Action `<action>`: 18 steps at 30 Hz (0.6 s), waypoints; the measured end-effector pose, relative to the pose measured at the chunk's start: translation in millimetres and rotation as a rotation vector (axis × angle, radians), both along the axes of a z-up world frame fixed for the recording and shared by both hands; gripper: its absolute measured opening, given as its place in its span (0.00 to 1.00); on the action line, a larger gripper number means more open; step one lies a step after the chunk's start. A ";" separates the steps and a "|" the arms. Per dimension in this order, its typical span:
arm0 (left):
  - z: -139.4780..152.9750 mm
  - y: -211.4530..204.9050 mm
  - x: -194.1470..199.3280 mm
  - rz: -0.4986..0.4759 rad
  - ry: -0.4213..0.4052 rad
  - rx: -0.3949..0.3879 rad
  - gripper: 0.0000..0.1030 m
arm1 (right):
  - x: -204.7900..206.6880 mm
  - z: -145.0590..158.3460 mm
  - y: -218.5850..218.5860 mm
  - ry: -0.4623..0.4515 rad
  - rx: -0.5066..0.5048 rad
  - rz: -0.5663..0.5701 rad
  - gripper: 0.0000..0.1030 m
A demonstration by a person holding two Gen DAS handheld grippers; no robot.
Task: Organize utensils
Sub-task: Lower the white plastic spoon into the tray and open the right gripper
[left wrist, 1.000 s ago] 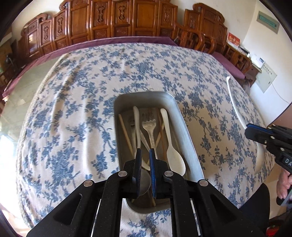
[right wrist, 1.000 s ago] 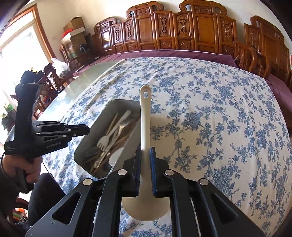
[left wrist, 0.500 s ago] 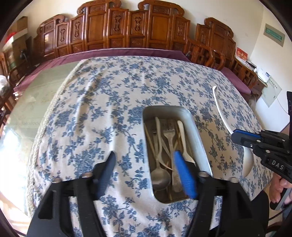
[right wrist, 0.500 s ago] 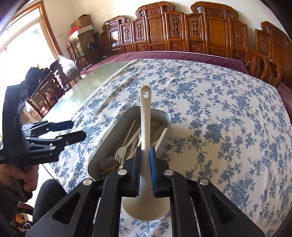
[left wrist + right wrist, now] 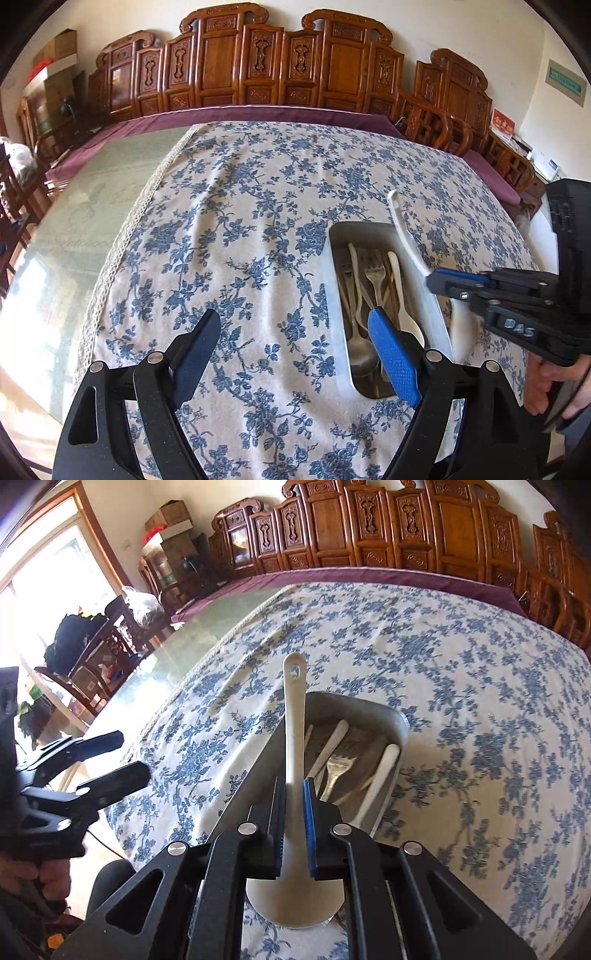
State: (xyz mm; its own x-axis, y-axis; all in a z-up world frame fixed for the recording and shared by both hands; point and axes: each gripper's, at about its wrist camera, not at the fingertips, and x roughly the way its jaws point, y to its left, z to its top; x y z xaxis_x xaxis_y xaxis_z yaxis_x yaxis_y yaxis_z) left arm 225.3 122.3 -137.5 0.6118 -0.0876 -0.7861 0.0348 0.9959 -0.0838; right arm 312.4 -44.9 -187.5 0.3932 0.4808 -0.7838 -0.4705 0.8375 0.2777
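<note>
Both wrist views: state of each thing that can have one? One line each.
left tongs: open, nothing between the pads, jaws have just been opening
right tongs: shut on the white rice paddle
white rice paddle: held by its handle, above the tray's edge
metal tray: resting on the tablecloth, holding utensils
fork: lying in the tray
white spoon: lying in the tray
tablecloth: spread, slightly wrinkled

Left tongs [image 5: 295, 354] just opened, empty, shifted apparently off tray [image 5: 334, 295].
</note>
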 end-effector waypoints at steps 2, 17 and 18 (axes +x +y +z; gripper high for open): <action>0.6 1.9 -0.8 0.002 -0.001 0.002 0.76 | 4.6 -8.6 4.5 0.019 -0.009 -0.004 0.11; 4.5 5.8 -4.5 0.012 -0.006 0.010 0.76 | 25.5 -56.4 16.0 0.097 -0.090 -0.031 0.12; 5.1 5.9 -4.6 0.012 -0.006 0.011 0.76 | 25.2 -55.7 16.3 0.093 -0.091 -0.031 0.12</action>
